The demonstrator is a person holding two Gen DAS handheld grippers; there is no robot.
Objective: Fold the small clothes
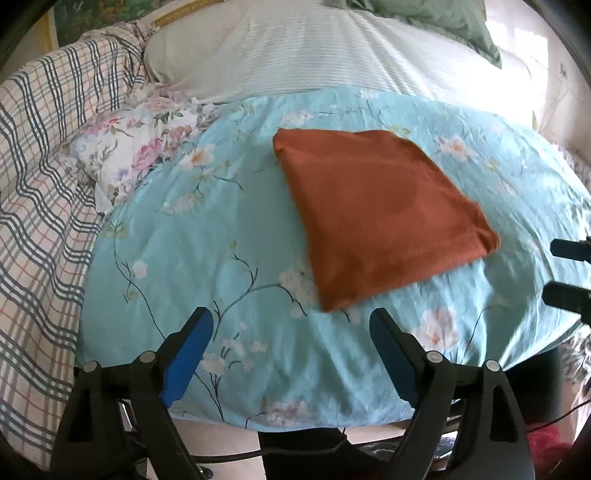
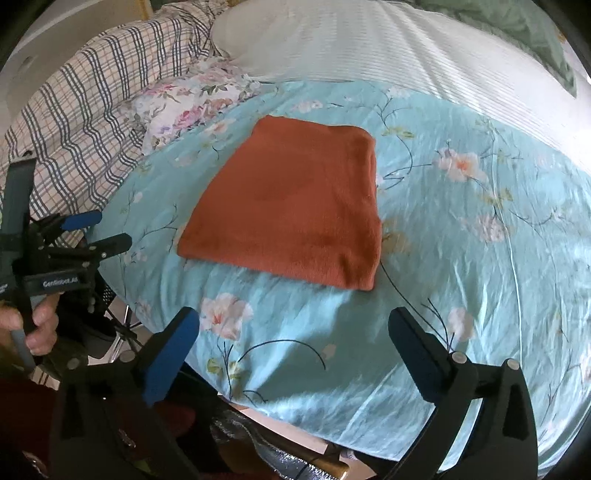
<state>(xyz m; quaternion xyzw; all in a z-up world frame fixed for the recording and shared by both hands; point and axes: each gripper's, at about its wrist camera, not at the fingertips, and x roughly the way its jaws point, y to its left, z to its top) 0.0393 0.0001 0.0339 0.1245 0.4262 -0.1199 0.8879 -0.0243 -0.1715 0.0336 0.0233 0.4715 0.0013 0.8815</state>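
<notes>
- Rust-orange garment (image 1: 376,210) lies folded into a neat, flat rectangle on the turquoise floral duvet (image 1: 221,236), near the middle of the bed; nothing touches it.
- Left tongs (image 1: 291,332): spread wide, nothing between them, hovering just short of the garment's near corner.
- Right tongs (image 2: 295,328): also spread wide, empty, above the duvet near the fold's front edge.
- Judgement: fold looks finished; both tongs apart and clear of the cloth suggests release, not a new grasp.
- A hand (image 2: 37,325) grips the left tool's handle.
- Around: floral pillow (image 1: 136,147), plaid sheet (image 1: 40,206), white striped bedding (image 1: 332,51), green cushion (image 1: 436,22) beyond.
</notes>
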